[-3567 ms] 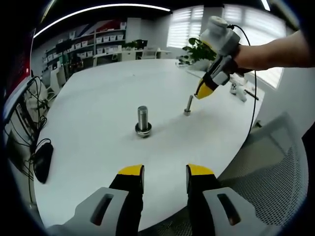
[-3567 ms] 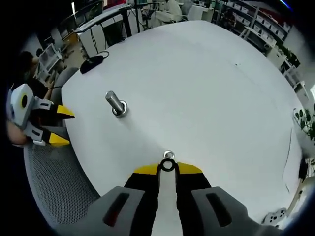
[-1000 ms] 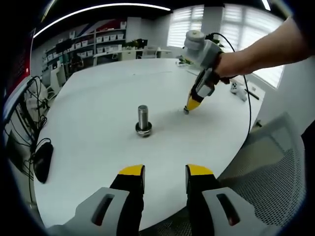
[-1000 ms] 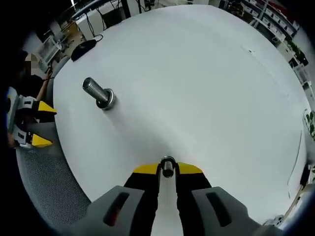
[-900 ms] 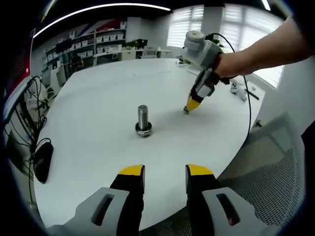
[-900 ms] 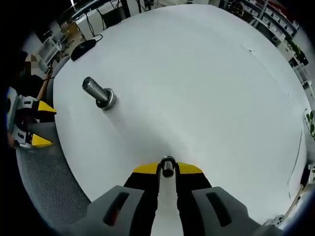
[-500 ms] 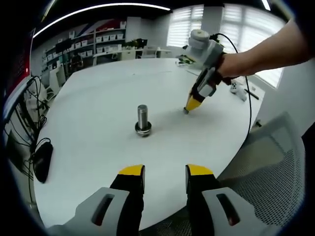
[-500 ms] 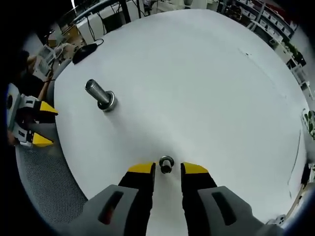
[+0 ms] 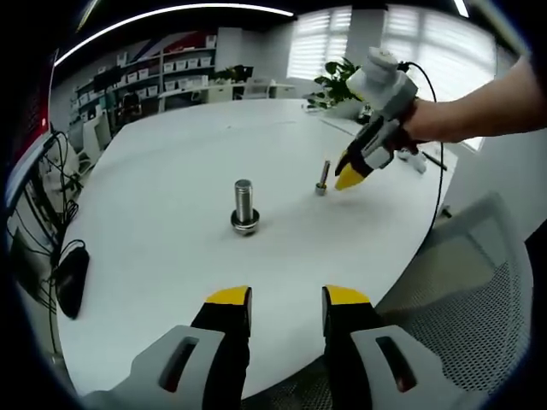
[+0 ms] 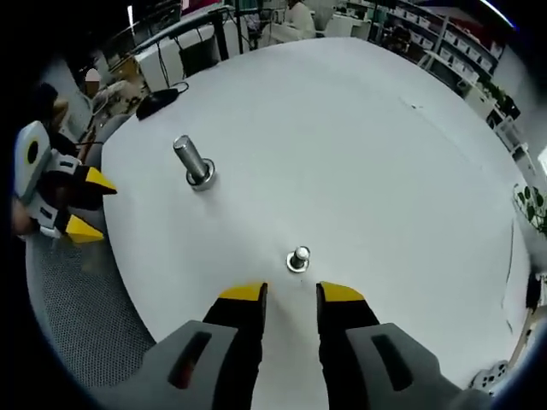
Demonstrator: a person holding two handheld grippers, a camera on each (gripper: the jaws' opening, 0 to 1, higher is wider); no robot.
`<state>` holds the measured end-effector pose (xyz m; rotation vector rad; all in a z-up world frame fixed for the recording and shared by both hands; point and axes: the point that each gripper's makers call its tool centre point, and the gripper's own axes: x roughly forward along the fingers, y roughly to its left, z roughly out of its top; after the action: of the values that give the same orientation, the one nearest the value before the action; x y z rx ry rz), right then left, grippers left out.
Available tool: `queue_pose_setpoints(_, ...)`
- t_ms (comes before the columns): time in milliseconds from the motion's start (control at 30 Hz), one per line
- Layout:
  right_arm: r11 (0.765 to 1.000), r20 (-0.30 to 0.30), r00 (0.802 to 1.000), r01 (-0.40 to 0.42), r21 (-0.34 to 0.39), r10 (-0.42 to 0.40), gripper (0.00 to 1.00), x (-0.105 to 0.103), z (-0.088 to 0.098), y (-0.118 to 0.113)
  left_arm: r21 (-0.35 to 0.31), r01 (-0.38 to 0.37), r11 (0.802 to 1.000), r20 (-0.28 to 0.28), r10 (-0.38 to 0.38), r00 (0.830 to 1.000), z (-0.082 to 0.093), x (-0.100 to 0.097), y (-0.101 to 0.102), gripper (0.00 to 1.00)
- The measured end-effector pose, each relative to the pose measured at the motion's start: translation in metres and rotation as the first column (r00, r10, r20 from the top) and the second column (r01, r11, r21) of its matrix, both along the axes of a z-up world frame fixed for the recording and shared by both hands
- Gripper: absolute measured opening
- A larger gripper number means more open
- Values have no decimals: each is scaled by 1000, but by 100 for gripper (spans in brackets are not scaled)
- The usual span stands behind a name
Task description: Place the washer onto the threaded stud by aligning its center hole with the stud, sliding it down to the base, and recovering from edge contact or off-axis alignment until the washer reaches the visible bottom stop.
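A thin threaded stud (image 9: 323, 175) (image 10: 300, 254) stands upright on the white table (image 9: 171, 145), with a washer (image 10: 295, 266) lying flat around its base. My right gripper (image 10: 291, 295) is open, a short way back from the stud and touching nothing. In the left gripper view, the right gripper (image 9: 350, 177) hangs just right of the stud in a person's hand. A thicker bolt (image 9: 244, 203) (image 10: 193, 162) with its own washer stands further left. My left gripper (image 9: 286, 299) is open near the table's edge, and comes into the right gripper view (image 10: 85, 209) from the left.
A black computer mouse (image 9: 73, 282) (image 10: 158, 104) lies at the table's edge. A grey mesh chair (image 9: 479, 299) (image 10: 77, 290) sits below the table's rim. A potted plant (image 9: 340, 84) and a white controller (image 9: 414, 158) are at the far side.
My right gripper has opened, let go at the thin stud and drawn back, leaving the washer at the stud's base. The left gripper has stayed put.
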<state>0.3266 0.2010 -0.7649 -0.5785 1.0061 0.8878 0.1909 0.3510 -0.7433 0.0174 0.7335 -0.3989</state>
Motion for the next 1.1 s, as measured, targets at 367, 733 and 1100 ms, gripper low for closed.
queue_pose_setpoints(367, 983, 112, 990, 66, 169, -85, 33, -16, 18, -18, -2, 20, 1000, -15, -20, 1000, -1, -2, -3, 31)
queue_pose_setpoints(733, 943, 126, 975, 137, 303, -182, 38, -28, 34, -33, -2, 25, 1000, -25, -25, 999, -3, -4, -4, 31)
queue_pose_setpoints(1100, 934, 150, 970, 135, 331, -193, 41, -46, 35, -46, -16, 10, 1000, -25, -10, 1000, -3, -5, -3, 33)
